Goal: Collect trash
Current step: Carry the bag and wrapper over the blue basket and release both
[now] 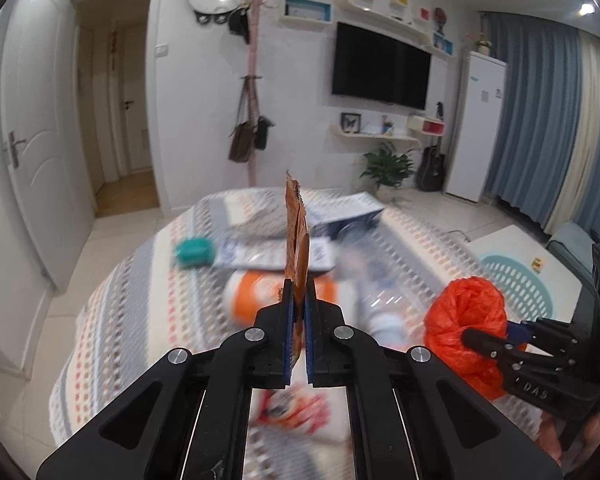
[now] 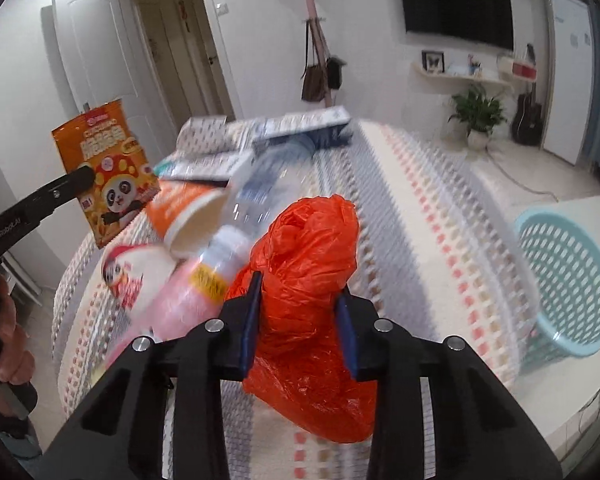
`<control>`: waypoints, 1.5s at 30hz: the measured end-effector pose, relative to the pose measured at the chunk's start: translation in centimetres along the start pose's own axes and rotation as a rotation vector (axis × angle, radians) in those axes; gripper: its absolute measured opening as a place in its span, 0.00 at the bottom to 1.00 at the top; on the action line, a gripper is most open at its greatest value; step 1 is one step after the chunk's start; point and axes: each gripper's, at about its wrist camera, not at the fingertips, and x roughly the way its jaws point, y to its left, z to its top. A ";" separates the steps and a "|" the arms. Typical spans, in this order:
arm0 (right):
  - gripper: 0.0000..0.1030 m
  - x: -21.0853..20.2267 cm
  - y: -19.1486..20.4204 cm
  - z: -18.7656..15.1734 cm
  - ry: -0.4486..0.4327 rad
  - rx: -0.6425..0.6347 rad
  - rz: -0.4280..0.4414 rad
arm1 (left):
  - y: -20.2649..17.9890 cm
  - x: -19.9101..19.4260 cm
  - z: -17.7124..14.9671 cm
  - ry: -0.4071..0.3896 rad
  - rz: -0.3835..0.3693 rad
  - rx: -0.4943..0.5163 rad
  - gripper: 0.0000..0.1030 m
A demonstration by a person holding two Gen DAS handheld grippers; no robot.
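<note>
Fingers of the left gripper (image 1: 298, 304) are clamped on an upright snack packet (image 1: 296, 232); those of the right gripper (image 2: 298, 316) on a crumpled orange bag (image 2: 308, 280). A blue basket (image 2: 568, 296) is seen well right, nearer the right gripper.

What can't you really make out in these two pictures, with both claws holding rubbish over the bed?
- Snack packet: edge-on in the left wrist view, so its print is hidden there.
- Clear plastic bottle: motion-blurred in the right wrist view; label unreadable.
- Laundry basket: its inside is smeared by blur.
- Orange plastic bag: crumpled shut in the right gripper, contents hidden.
- Left gripper: its fingers cover the packet's lower end.
</note>
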 end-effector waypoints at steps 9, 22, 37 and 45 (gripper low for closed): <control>0.30 -4.2 -5.1 4.2 -0.148 0.015 -0.091 | -8.0 1.6 4.9 -0.032 -0.122 0.097 0.03; 0.30 -8.3 -19.3 6.7 -0.241 0.166 -0.313 | -22.4 8.7 9.3 0.043 -0.348 0.201 0.03; 0.30 -3.5 -33.0 1.7 -0.019 0.419 -0.487 | -32.9 20.7 4.7 0.319 -0.533 0.225 0.03; 0.35 -1.9 -35.3 0.1 0.050 0.462 -0.511 | -34.6 22.8 2.2 0.409 -0.564 0.234 0.03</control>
